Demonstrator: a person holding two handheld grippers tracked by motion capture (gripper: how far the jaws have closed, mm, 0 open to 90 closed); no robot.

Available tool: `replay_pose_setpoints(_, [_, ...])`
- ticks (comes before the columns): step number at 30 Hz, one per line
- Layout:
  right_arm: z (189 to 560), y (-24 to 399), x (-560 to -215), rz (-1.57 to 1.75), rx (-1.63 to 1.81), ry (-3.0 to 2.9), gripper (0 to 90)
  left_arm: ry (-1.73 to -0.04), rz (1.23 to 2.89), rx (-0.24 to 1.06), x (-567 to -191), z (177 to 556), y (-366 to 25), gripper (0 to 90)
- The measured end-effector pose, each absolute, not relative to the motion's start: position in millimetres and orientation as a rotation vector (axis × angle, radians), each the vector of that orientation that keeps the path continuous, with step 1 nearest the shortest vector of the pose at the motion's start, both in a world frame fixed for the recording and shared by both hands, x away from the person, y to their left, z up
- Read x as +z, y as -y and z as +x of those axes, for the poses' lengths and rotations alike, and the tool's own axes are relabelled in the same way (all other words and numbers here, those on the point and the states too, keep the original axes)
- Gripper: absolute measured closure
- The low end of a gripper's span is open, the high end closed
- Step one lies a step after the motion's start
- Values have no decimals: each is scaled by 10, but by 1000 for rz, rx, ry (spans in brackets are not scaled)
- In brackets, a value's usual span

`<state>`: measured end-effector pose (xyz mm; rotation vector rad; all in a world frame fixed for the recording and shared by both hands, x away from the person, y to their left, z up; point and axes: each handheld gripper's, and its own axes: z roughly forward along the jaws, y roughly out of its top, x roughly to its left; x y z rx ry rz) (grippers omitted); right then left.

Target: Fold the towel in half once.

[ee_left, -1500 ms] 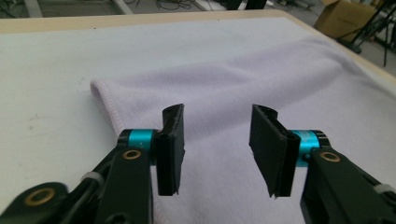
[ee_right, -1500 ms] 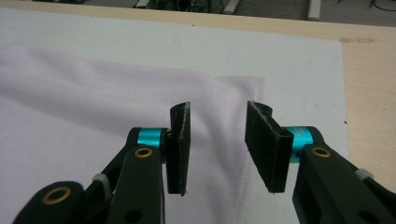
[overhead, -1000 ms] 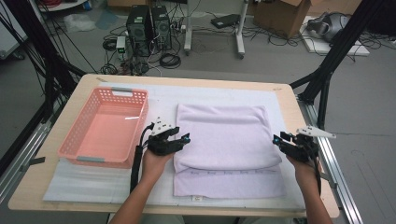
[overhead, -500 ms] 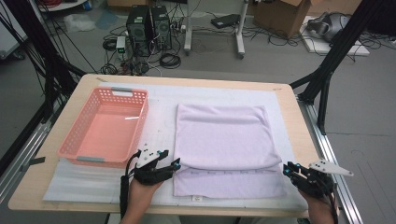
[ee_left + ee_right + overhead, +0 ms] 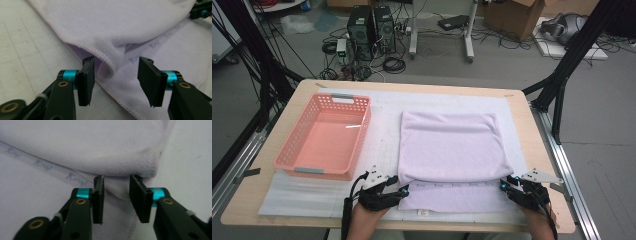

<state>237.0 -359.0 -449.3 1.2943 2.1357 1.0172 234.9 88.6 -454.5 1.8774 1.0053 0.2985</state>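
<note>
Fold-the-towel job here. Lilac towel [image 5: 452, 145] flat on the white mat [image 5: 387, 107] mid-table, just right of the pink basket [image 5: 363, 130]. Already doubled over, top layer stopping short of the near hem. Looks set up for 1 more fold: 2 near corners, 2 claws, 1 each, kept low at the front edge of the table [image 5: 522, 115] for an even lift.

Left gripper [image 5: 404, 191]: roughly half open, jaws just been closing. Straddling the rolled-over corner of the top layer but not pinching it, going by the gap on either side of the cloth.

Right gripper [image 5: 507, 186]: narrower gap, jaws just been easing open a touch. Hemmed edge between the pads, no real squeeze to speak of. So nothing actually gripped on either side, best guess.

From the high view: whole layout, both hands at the near corners, towel squared to the mat. Not much use for jaw gaps, way too small there.

From the 2 gripper views: stitching, the printed strip on the lower layer, cloth right between the pads. Can't call whether the plan is both layers or just the top 1.
</note>
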Motion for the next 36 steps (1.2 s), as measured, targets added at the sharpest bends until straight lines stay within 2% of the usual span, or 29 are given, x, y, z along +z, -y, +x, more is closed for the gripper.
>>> replay_pose_setpoints(1, [2373,3588,-4488,1291,1006,-2140,738,-1015,1896,310,-4562,2371,-855,515])
replay_pose_setpoints(3, [2373,3609,-4485,1285,985,-2131,831,-1030,1909,346,-4559,2388,-829,619])
replay_pose_setpoints(6, [2372,3644,-4487,1300,1014,-2130,860,-1044,1886,359,-4547,2391,-855,826])
replay_pose_setpoints(9, [2338,3659,-4465,1289,1029,-2135,864,-1028,1872,330,-4524,2364,-897,854])
replay_pose_setpoints(20, [1970,3833,-4289,1250,1080,-2142,866,-974,1825,173,-4439,2097,-1041,841])
replay_pose_setpoints(27, [1746,3869,-4310,1227,1048,-2193,867,-973,1858,136,-4482,1964,-1110,831])
replay_pose_setpoints(28, [1724,3863,-4313,1230,1037,-2201,867,-980,1851,142,-4485,1960,-1116,806])
replay_pose_setpoints(29, [1715,3861,-4317,1233,1035,-2213,856,-997,1839,145,-4480,1963,-1122,739])
replay_pose_setpoints(30, [1712,3861,-4318,1243,1035,-2215,792,-1007,1825,149,-4471,1973,-1129,656])
replay_pose_setpoints(31, [1710,3864,-4316,1264,1041,-2195,711,-1010,1810,163,-4458,1980,-1134,615])
replay_pose_setpoints(33, [1718,3904,-4289,1289,1099,-2153,654,-1017,1781,184,-4436,1998,-1134,526])
replay_pose_setpoints(36, [1747,3929,-4251,1317,1139,-2089,654,-1011,1792,190,-4447,2061,-1097,516])
